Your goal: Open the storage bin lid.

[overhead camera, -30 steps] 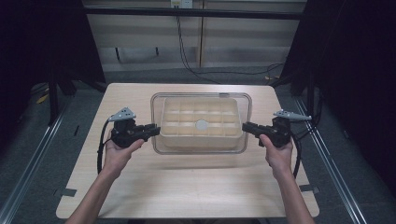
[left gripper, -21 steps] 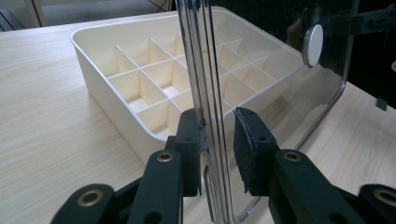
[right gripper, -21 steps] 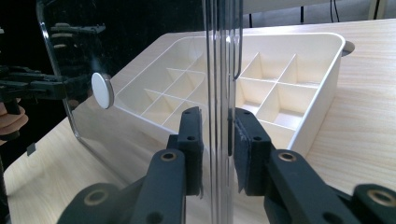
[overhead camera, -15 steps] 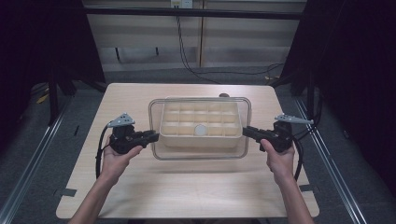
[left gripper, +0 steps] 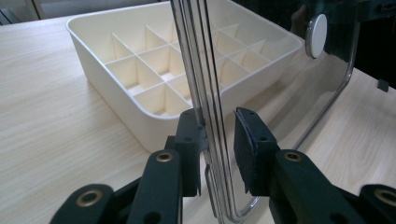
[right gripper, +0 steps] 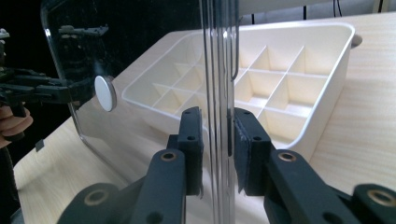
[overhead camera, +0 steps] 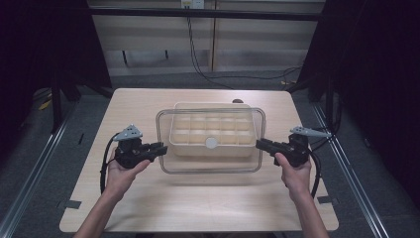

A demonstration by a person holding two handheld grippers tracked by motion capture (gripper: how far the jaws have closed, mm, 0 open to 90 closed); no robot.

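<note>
A clear plastic lid [overhead camera: 213,167] with a white round knob [overhead camera: 211,143] hangs level just above a cream box [overhead camera: 210,126] split into several compartments. My left gripper [overhead camera: 162,148] is shut on the lid's left edge, and my right gripper [overhead camera: 258,144] is shut on its right edge. In the left gripper view the lid's rim [left gripper: 201,70] runs up between my jaws [left gripper: 219,135], with the box [left gripper: 140,70] behind and the knob [left gripper: 318,29] at the upper right. The right gripper view shows the rim [right gripper: 219,70] clamped in my jaws [right gripper: 217,135], the box [right gripper: 280,88] and the knob [right gripper: 105,93].
The box stands mid-table on the light wooden table [overhead camera: 148,208]. A small dark object [overhead camera: 237,101] peeks out behind the box's far right corner. Metal rails run along both table sides, and dark curtains stand beyond them.
The lid has come up off the box and shifted toward the table's near side. Both grippers moved the same way with it.
</note>
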